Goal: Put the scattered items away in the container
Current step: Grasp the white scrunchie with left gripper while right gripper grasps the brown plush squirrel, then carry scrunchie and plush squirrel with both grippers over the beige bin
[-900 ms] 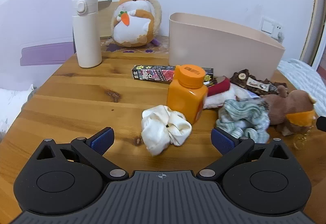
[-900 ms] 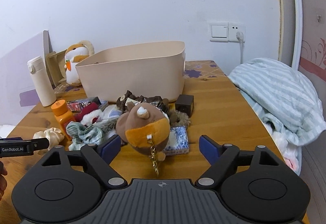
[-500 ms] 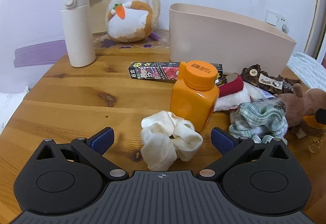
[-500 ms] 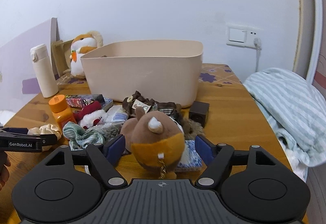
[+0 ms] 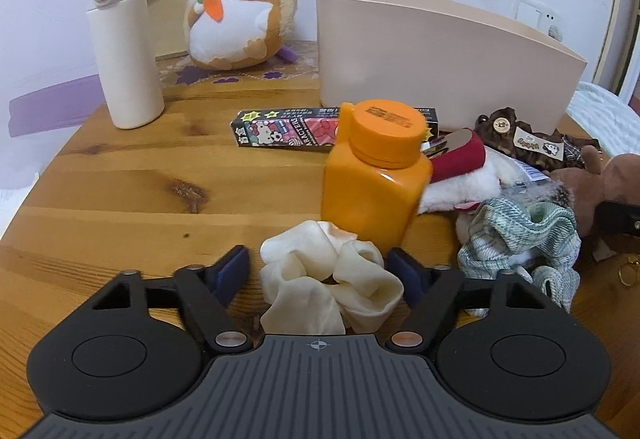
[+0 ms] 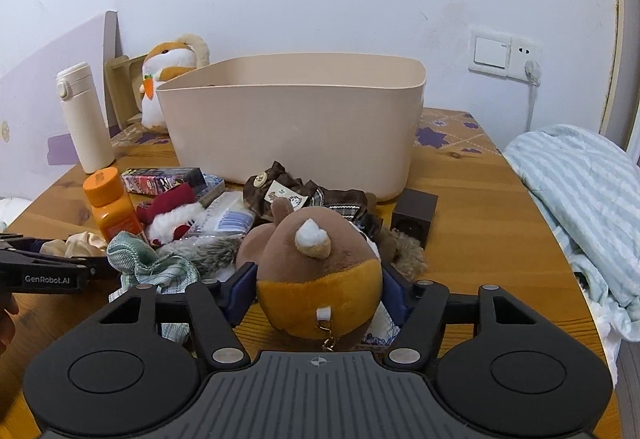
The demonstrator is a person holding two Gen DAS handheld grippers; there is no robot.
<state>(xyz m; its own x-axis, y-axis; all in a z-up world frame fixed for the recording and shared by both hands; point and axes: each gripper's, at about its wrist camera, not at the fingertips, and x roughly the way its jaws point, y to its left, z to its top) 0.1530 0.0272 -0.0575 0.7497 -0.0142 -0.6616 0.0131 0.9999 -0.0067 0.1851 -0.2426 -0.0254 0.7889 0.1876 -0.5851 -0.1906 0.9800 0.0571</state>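
Left wrist — claw (image 5: 322,273) brackets scrunchie (image 5: 326,285).

2 plush toys (image 6: 316,279) (image 6: 168,79), 2 scrunchies (image 5: 328,287) (image 5: 524,239), 1 orange bottle (image 5: 372,179), 1 flask (image 5: 124,39), 1 beige container (image 6: 296,131), 1 black cube (image 6: 414,215).

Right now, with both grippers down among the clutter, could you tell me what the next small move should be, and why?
Probably close both grippers. The left gripper already straddles the cream scrunchie and the right gripper brackets the brown plush toy, with the pads beside each item, not yet squeezing. Both still lie on the table, outside the beige container.
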